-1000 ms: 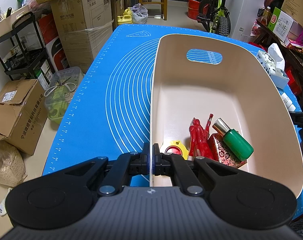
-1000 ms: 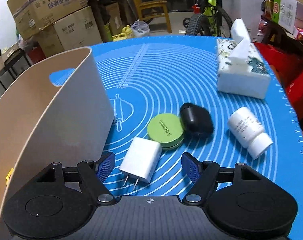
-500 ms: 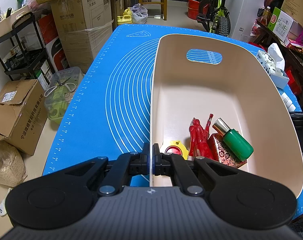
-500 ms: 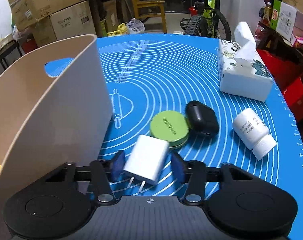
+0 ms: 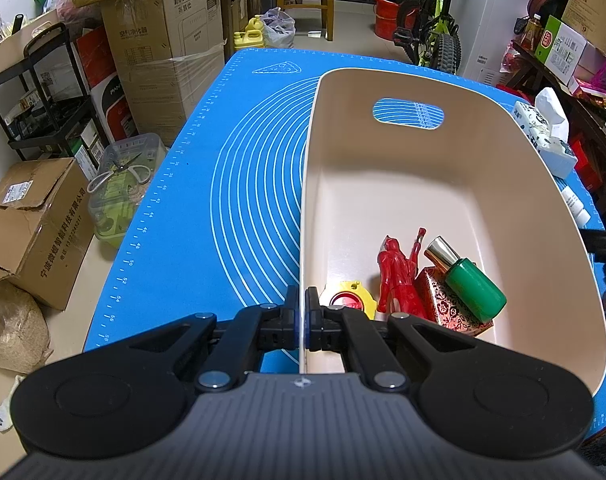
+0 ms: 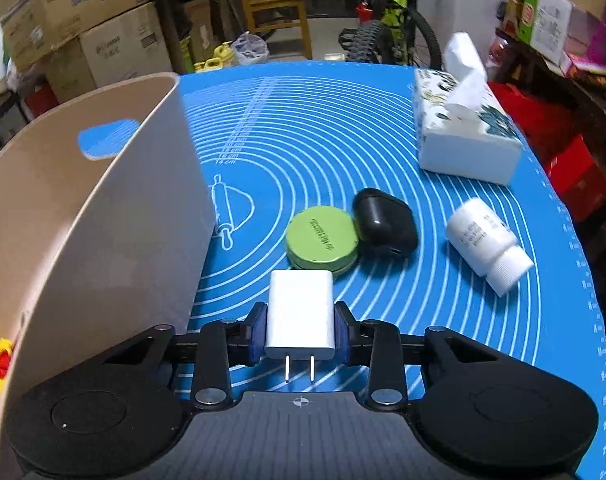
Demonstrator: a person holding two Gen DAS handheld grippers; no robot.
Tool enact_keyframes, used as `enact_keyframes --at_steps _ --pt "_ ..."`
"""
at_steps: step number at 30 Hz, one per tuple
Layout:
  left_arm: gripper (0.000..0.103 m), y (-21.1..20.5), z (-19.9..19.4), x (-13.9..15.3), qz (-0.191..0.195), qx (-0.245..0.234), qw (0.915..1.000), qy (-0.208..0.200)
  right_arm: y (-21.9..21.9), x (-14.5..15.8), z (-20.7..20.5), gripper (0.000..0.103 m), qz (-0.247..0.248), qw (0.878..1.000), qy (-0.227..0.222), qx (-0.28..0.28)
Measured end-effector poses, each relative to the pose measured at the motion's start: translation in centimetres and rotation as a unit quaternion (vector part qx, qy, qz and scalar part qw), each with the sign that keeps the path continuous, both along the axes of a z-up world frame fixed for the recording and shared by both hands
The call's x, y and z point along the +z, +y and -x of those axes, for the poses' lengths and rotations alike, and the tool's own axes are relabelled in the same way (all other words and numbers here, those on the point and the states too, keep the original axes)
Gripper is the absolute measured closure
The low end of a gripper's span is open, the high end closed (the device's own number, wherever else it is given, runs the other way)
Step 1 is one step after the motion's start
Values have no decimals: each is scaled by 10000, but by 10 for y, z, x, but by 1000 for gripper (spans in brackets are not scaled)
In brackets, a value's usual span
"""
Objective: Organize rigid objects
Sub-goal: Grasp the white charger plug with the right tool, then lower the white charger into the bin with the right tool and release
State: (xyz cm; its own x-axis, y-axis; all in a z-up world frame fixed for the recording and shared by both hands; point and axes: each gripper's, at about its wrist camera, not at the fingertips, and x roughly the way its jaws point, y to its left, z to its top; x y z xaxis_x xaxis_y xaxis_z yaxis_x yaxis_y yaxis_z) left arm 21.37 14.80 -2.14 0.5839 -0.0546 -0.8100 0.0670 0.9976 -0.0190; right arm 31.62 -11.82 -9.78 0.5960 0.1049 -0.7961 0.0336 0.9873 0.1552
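Because the small white plastic wall charger [image 6: 301, 312] at lower centre looks light, stiff and smooth, its flat sides suit the right gripper [image 6: 301, 330], whose jaws have just been closing and now clamp it, prongs toward the camera. The left gripper [image 5: 301, 314] pinches the beige plastic bin [image 5: 383, 184] wall. Blue silicone mat [image 6: 323, 128] beneath; cardboard boxes [image 5: 159, 40] crowd the upper left.

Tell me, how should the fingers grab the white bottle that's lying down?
Probably from above, across the wide round body of the white bottle, one finger on each long side. It lies on its side on the blue mat, so the narrower cap end would likely slip or roll.
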Motion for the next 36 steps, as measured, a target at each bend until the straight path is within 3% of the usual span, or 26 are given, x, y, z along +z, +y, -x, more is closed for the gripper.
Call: enact_keyframes --at_steps 11,21,28,36 --pt "99 0 0 0 -14 0 10000 -1 -17 52 28 62 -742 9944 -658 -369" --pt "99 1 0 -1 -36 -4 10000 -1 16 95 42 62 -746 9875 -1381 168" --pt "99 0 0 -1 -37 -3 10000 0 62 97 46 62 -548 9857 -1348 851" --pt "99 0 0 -1 -39 -5 10000 0 109 79 46 62 160 9839 -974 1492"
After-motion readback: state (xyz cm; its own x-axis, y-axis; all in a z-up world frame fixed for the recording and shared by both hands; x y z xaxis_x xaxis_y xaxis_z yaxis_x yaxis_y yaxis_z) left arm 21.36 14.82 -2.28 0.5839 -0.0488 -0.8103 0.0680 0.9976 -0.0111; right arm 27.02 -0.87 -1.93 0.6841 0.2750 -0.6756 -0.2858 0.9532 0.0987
